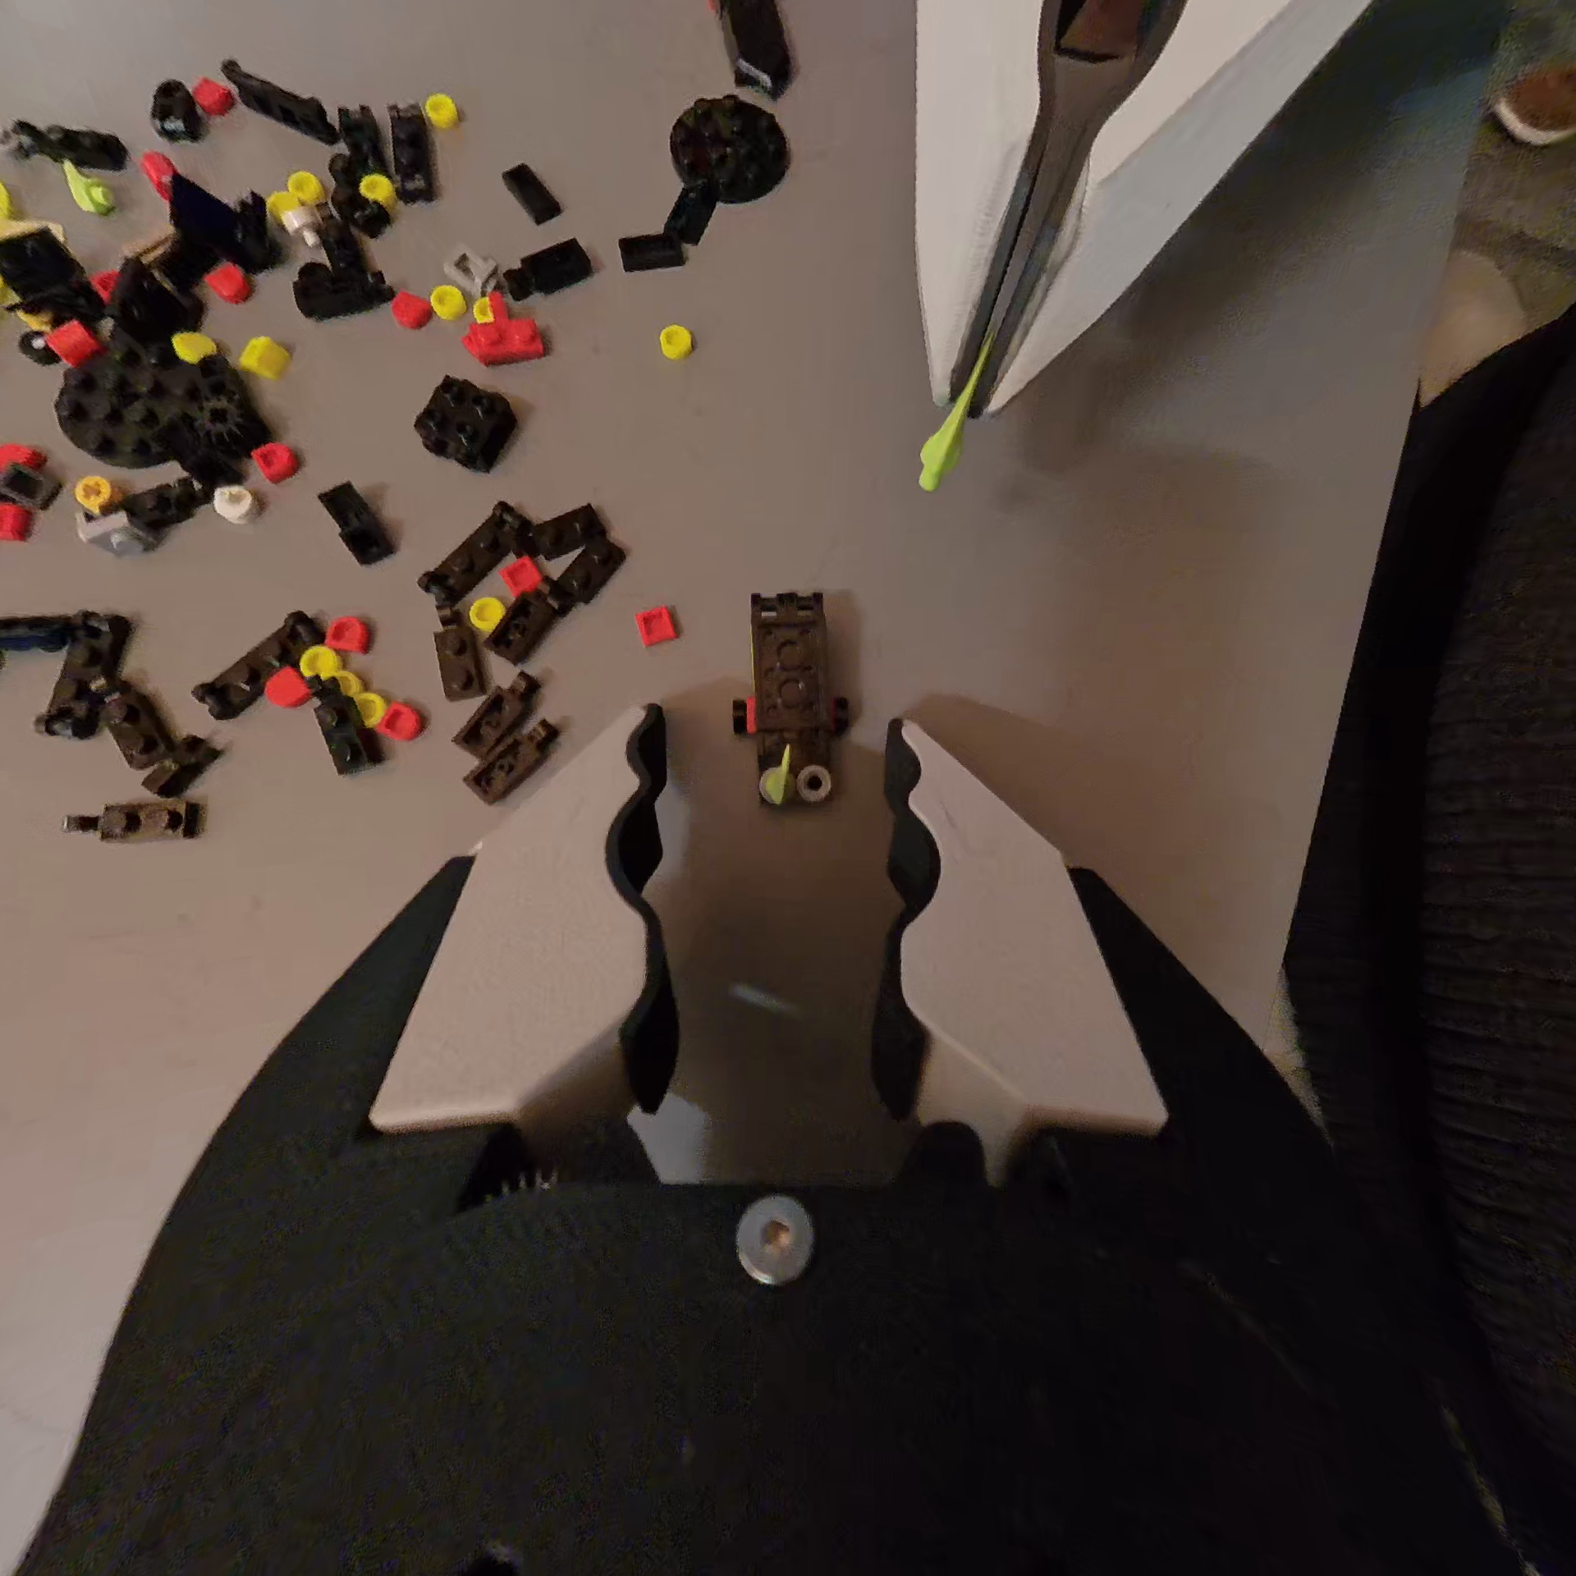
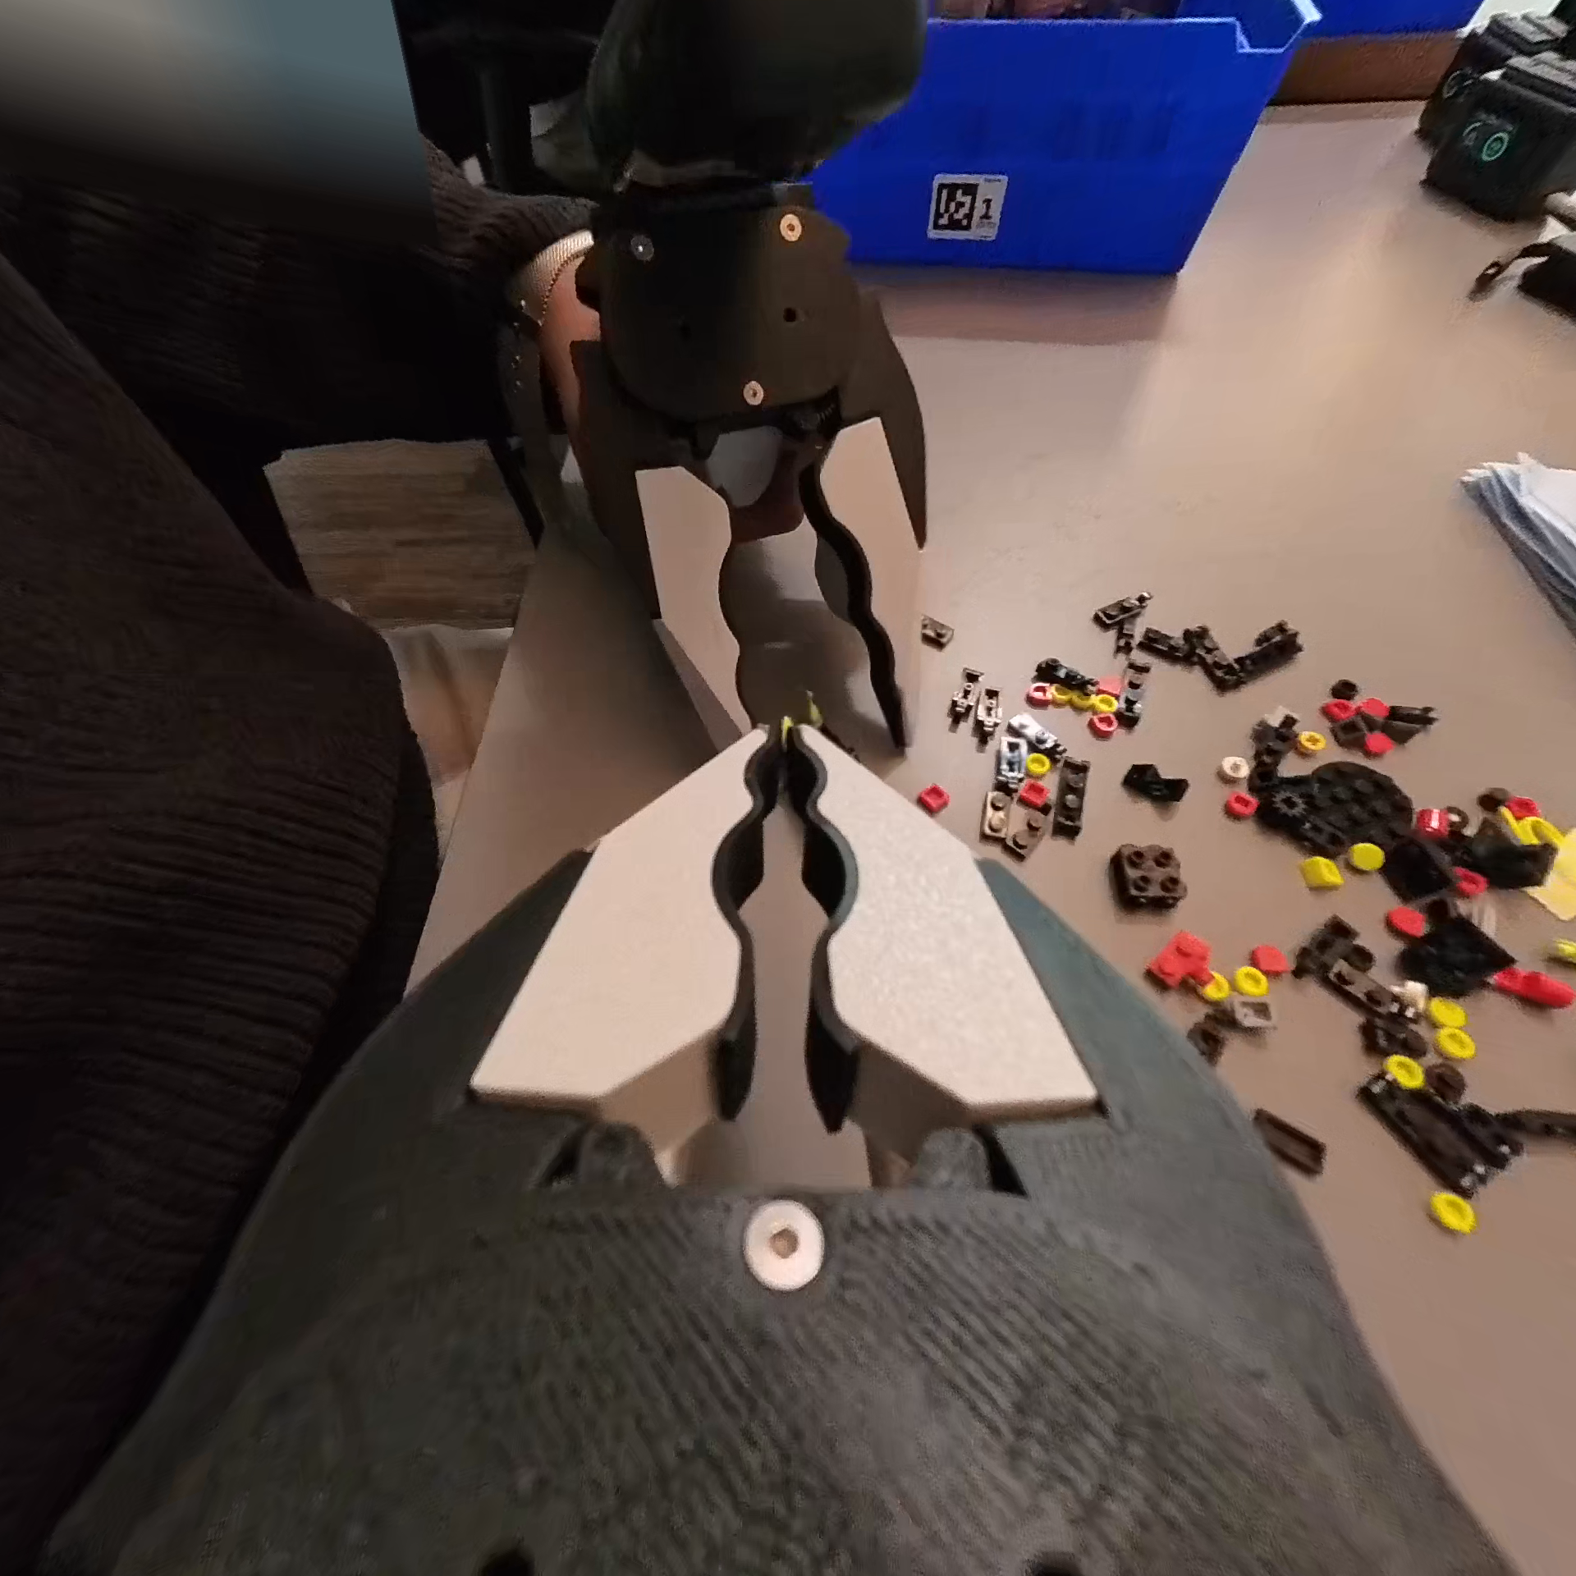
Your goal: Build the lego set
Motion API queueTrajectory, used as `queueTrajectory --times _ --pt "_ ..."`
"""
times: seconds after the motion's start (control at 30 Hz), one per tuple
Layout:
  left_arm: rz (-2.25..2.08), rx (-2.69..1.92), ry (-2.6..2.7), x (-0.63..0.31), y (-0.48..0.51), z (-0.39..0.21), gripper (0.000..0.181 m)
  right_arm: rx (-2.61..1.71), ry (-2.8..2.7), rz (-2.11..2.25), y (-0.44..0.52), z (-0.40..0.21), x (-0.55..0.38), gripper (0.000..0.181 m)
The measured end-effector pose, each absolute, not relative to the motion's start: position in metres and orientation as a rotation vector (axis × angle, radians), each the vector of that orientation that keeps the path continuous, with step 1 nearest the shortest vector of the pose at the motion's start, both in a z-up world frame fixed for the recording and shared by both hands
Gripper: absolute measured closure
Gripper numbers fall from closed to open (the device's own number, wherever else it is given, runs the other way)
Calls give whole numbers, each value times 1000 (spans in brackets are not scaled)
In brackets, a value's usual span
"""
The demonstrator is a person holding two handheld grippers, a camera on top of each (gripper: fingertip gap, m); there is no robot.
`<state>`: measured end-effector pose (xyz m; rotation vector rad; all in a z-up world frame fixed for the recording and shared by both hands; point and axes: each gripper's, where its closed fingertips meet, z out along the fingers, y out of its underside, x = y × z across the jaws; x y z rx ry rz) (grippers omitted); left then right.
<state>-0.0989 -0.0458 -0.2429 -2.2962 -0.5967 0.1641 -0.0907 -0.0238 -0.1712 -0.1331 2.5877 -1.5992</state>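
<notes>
Grey desk [image 1: 1066,597] carries, at its left, a scatter of loose black, red and yellow plastic bricks [image 1: 256,426]. Just ahead of the left hand-held gripper [image 1: 774,725], whose jaws stand wide apart and empty, lies a small black brick assembly with red side studs [image 1: 789,682]. Farther right, the right hand-held gripper [image 2: 783,740] pinches a slim lime-green spike piece [image 1: 945,443] above the desk.

A grey table [image 1: 1109,597] is carrying scattered black, red and yellow lego pieces [image 1: 341,426], a small black assembly [image 1: 789,691] lying near its edge, and a blue bin [image 2: 1066,153] sitting farther back.
</notes>
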Motion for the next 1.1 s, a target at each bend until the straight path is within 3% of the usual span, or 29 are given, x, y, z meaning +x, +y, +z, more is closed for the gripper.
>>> queueTrajectory --times 0.2,0.5,1.1 --pt "188 -2263 -683 -94 -52 -243 131 -219 2558 -1542 -41 -178 -84 181" --pt "182 -2206 -776 -94 -57 -241 165 -356 2666 -1411 -59 -201 -85 181" --pt "132 -2089 -701 -89 -50 -222 167 -293 2605 -1405 -54 -200 -87 181"
